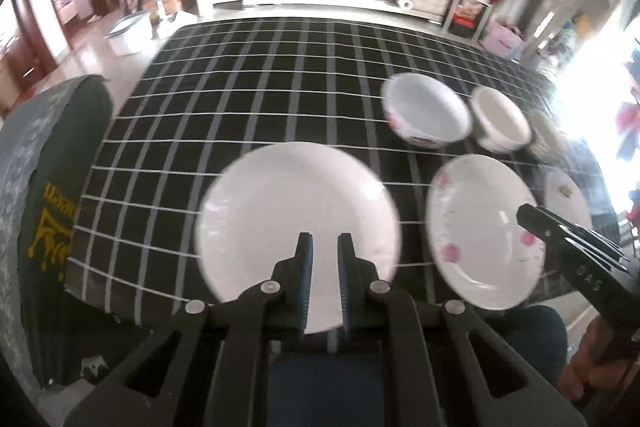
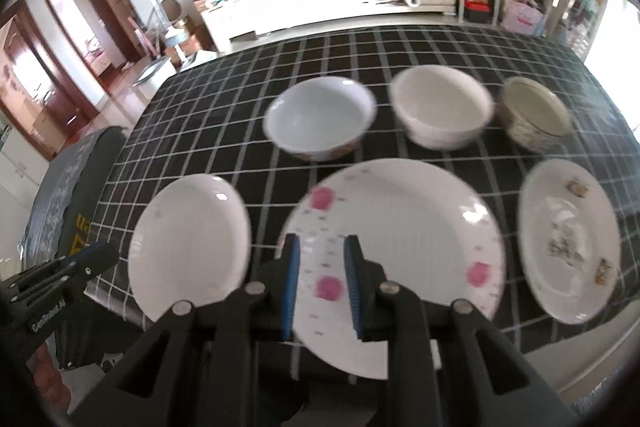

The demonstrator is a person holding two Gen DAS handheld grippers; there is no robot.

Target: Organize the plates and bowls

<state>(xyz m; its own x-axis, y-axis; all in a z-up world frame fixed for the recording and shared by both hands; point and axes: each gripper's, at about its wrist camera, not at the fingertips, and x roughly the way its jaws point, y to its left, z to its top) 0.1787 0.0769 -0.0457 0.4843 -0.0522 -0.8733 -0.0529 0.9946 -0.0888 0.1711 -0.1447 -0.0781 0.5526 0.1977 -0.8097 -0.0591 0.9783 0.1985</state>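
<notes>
Black-and-white checked cloth (image 2: 400, 55) covers the table under your two tongs, a cluttered white sideboard (image 2: 296, 1) behind it. Your left gripper (image 1: 324, 241), fingers parted with nothing between them, hovers over the near edge of the plain white plate (image 1: 296, 211); your right gripper (image 2: 322, 243), equally parted and empty, hangs above the pink-flowered plate (image 2: 400, 227), with a smaller patterned plate (image 2: 568, 239) to its right. Beyond the right tongs sit three bowls in a row: a flower-trimmed bowl (image 2: 320, 117), a plain white bowl (image 2: 442, 111) and a patterned bowl (image 2: 534, 115).
</notes>
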